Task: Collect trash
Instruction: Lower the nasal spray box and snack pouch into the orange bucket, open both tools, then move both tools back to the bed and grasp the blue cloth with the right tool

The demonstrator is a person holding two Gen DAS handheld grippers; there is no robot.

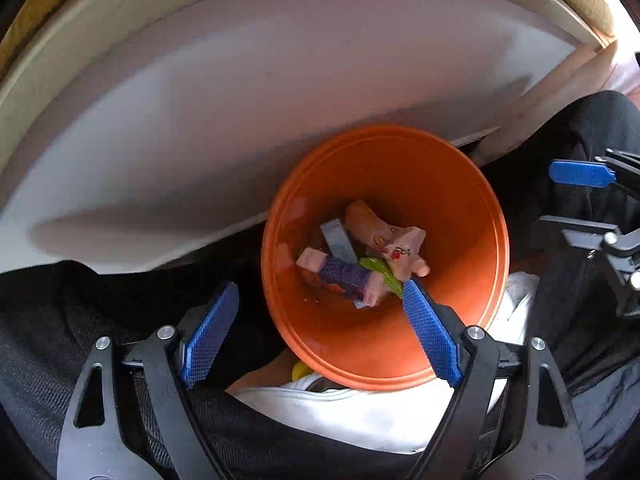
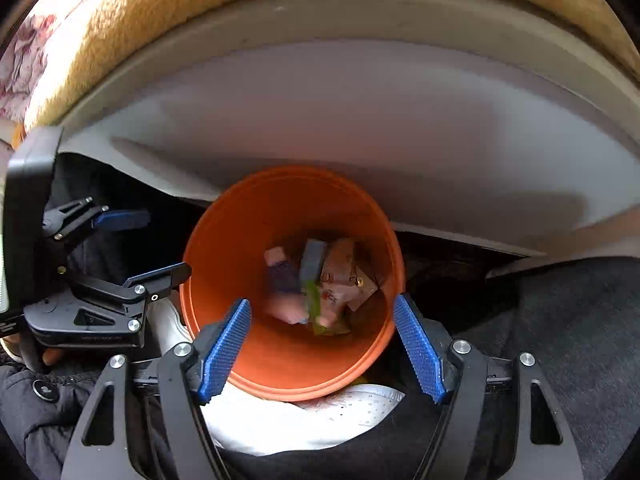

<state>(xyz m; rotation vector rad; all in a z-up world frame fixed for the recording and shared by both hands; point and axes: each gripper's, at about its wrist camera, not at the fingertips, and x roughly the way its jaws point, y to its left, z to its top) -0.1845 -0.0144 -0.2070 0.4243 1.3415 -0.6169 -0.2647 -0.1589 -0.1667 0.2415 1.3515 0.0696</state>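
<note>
An orange bin (image 1: pixel 452 200) (image 2: pixel 240 232) stands below both grippers, against a white table's edge. Inside lie a purple-and-pink packet (image 1: pixel 344 274) (image 2: pixel 282 276), a small grey-blue box (image 1: pixel 339 240) (image 2: pixel 313 262), a green wrapper (image 1: pixel 380 270) (image 2: pixel 314 300) and a pale pink printed wrapper (image 1: pixel 396 244) (image 2: pixel 340 280). My left gripper (image 1: pixel 320 286) hangs open over the bin's near side with nothing between its blue pads (image 1: pixel 430 332). My right gripper (image 2: pixel 322 300) is open over the bin too, and empty. Each gripper shows at the side of the other's view: right gripper (image 1: pixel 568 200), left gripper (image 2: pixel 156 246).
The white table (image 1: pixel 280 100) (image 2: pixel 360 120) curves across behind the bin, with a yellow-brown cloth (image 2: pixel 160 8) beyond it. A white shoe (image 1: pixel 360 412) (image 2: pixel 300 420) and a person's dark trouser legs (image 1: pixel 80 300) (image 2: pixel 560 320) crowd the bin's near side.
</note>
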